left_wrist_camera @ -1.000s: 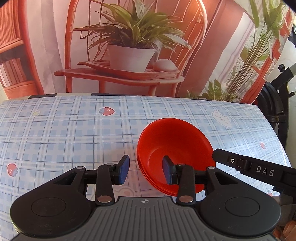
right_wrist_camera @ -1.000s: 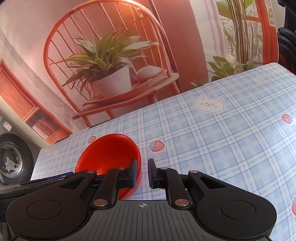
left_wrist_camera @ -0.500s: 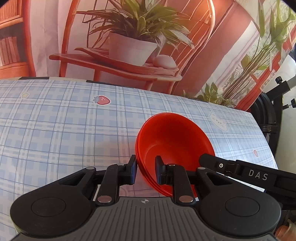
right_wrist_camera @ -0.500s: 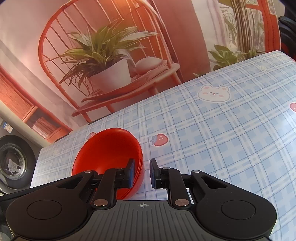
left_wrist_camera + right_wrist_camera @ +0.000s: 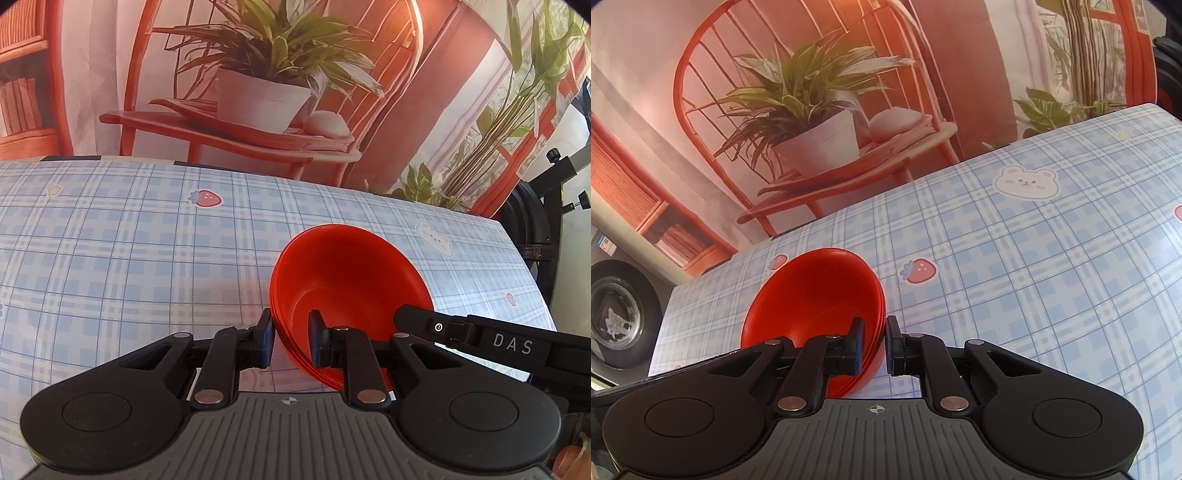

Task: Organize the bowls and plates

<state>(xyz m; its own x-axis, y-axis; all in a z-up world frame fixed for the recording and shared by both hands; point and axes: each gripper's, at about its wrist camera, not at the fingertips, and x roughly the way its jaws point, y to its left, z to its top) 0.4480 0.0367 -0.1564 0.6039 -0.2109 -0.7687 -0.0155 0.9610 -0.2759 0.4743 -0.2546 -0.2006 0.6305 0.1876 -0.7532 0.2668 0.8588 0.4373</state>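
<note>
A nested stack of red bowls [image 5: 351,273] sits low and right of centre on the blue checked tablecloth [image 5: 129,258]. My left gripper [image 5: 291,341] is shut on the stack's left rim, one pad outside and one inside. In the right wrist view the same red bowls [image 5: 820,295] lie at lower left, and my right gripper [image 5: 874,345] pinches their right rim, its jaws closing tight on it. The right gripper's black finger marked DAS [image 5: 480,336] reaches in at the far side of the bowls.
A printed backdrop with a red chair and potted plant [image 5: 266,92] hangs behind the table's far edge. Black equipment [image 5: 535,240] stands off the right end. A washing machine door [image 5: 617,314] shows beyond the table's left end. Bare cloth [image 5: 1052,277] spreads to the right.
My left gripper's jaws went from wide apart around the bowls' left rim to closed on it. The right gripper kept its place on the right rim.
</note>
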